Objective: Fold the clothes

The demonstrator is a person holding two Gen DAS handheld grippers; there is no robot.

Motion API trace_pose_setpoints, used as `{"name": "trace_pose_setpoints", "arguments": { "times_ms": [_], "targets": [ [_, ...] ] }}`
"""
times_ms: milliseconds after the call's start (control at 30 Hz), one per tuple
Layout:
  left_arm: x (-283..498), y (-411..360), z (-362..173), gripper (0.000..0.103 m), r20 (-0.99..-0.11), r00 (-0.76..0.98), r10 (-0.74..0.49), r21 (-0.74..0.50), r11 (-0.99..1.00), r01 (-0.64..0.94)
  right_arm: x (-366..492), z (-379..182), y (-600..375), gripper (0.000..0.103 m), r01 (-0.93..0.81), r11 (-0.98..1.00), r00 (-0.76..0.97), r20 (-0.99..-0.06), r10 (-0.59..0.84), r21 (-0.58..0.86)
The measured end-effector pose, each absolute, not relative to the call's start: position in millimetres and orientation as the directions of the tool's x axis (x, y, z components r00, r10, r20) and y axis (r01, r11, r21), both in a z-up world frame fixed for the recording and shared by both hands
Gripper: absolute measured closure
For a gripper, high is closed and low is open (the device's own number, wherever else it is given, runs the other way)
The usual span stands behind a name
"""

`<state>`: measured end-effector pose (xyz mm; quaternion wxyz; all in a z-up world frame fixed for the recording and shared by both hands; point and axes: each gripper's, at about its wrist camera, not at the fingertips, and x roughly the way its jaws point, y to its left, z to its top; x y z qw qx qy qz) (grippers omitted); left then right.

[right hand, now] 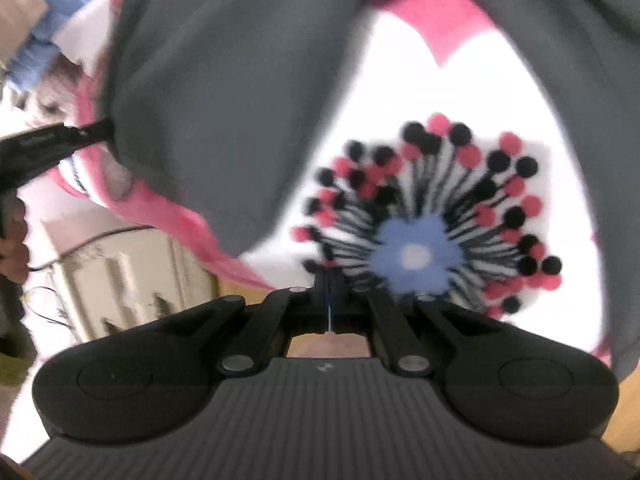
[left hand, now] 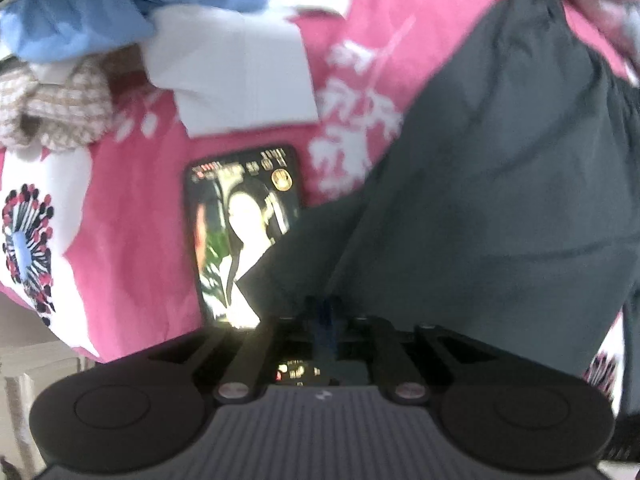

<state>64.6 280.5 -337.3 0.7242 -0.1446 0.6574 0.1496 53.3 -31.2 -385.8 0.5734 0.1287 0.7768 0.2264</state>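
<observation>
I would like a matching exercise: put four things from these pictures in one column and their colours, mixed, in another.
Things:
1. garment
2. bedsheet
3. folded cloth
4. crumpled cloth

Colours:
a. white
b. blue
c. dark grey
d. pink with white flowers

Pairs: 1-c, 2-d, 3-a, 4-b
</observation>
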Motion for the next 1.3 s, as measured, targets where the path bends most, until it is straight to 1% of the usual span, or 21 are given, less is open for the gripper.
{"name": "trace_pose_setpoints", "arguments": {
  "times_ms": [33,100,167,233,300,400,533,667,700,733,767,800,833,867,900,967,1033,1100,1167,1233,1300],
  "targets": [
    [64,279,-336,0.081,-0.995,0.091,0.030,-0.008,0.918,-0.397,54,-386,-33,0.101,-0.055,0.862,-0.306,-0.830,0.466,0.504],
    [60,275,-324,0.066,-0.991,0.116,0.073,0.023,0.924,-0.380,59,-375,-38,0.100,-0.069,0.854,-0.264,-0.835,0.483,0.516],
    [57,271,-312,0.060,-0.983,0.136,0.127,0.070,0.929,-0.363,67,-355,-44,0.100,-0.094,0.844,-0.193,-0.842,0.505,0.528],
    [56,267,-300,0.058,-0.974,0.182,0.134,0.059,0.928,-0.369,80,-333,-51,0.100,-0.122,0.834,-0.101,-0.843,0.528,0.538],
    [56,263,-287,0.053,-0.964,0.227,0.139,0.046,0.927,-0.373,97,-316,-55,0.100,-0.182,0.831,-0.006,-0.846,0.533,0.525],
    [61,244,-285,0.048,-0.957,0.273,0.099,-0.001,0.940,-0.342,125,-304,-51,0.100,-0.283,0.835,0.103,-0.850,0.517,0.473],
    [66,213,-293,0.048,-0.961,0.259,0.092,0.008,0.952,-0.307,176,-312,-41,0.100,-0.355,0.827,0.158,-0.844,0.513,0.437],
    [74,204,-297,0.036,-0.950,0.286,0.125,0.031,0.950,-0.312,241,-315,-18,0.099,-0.343,0.817,0.183,-0.820,0.542,0.463],
    [79,205,-300,0.033,-0.947,0.294,0.133,0.038,0.951,-0.308,258,-315,-12,0.096,-0.332,0.817,0.186,-0.816,0.548,0.472],
    [83,207,-303,0.031,-0.944,0.301,0.139,0.044,0.952,-0.304,276,-314,-5,0.085,-0.321,0.816,0.189,-0.811,0.553,0.481],
    [90,210,-306,0.027,-0.941,0.304,0.147,0.052,0.953,-0.300,291,-315,2,0.072,-0.310,0.815,0.186,-0.810,0.557,0.489],
    [96,213,-310,0.025,-0.939,0.306,0.154,0.059,0.953,-0.298,304,-317,10,0.068,-0.301,0.815,0.173,-0.812,0.557,0.495],
    [102,217,-312,0.024,-0.938,0.307,0.161,0.064,0.951,-0.303,317,-318,18,0.060,-0.291,0.816,0.160,-0.815,0.557,0.500],
    [109,222,-315,0.021,-0.937,0.307,0.166,0.067,0.949,-0.309,330,-320,26,0.056,-0.281,0.816,0.147,-0.817,0.557,0.505],
    [114,227,-320,0.017,-0.940,0.301,0.158,0.057,0.946,-0.319,342,-322,34,0.056,-0.271,0.816,0.134,-0.819,0.557,0.511],
    [126,239,-329,0.017,-0.947,0.289,0.141,0.037,0.941,-0.338,362,-326,47,0.054,-0.251,0.823,0.111,-0.830,0.547,0.509],
    [136,245,-341,0.017,-0.963,0.242,0.118,0.033,0.944,-0.329,378,-331,58,0.052,-0.230,0.834,0.089,-0.842,0.531,0.502],
    [141,247,-351,0.023,-0.976,0.185,0.112,0.051,0.949,-0.310,395,-335,67,0.051,-0.198,0.851,0.080,-0.858,0.508,0.485],
    [144,247,-358,0.026,-0.984,0.141,0.105,0.061,0.956,-0.288,410,-340,74,0.051,-0.164,0.870,0.076,-0.873,0.481,0.465],
    [142,245,-359,0.034,-0.987,0.136,0.087,0.047,0.960,-0.276,422,-345,81,0.051,-0.137,0.884,0.073,-0.886,0.459,0.447],
    [139,242,-359,0.047,-0.988,0.132,0.073,0.036,0.963,-0.266,432,-351,89,0.051,-0.105,0.902,0.064,-0.902,0.427,0.420]
  ]
}}
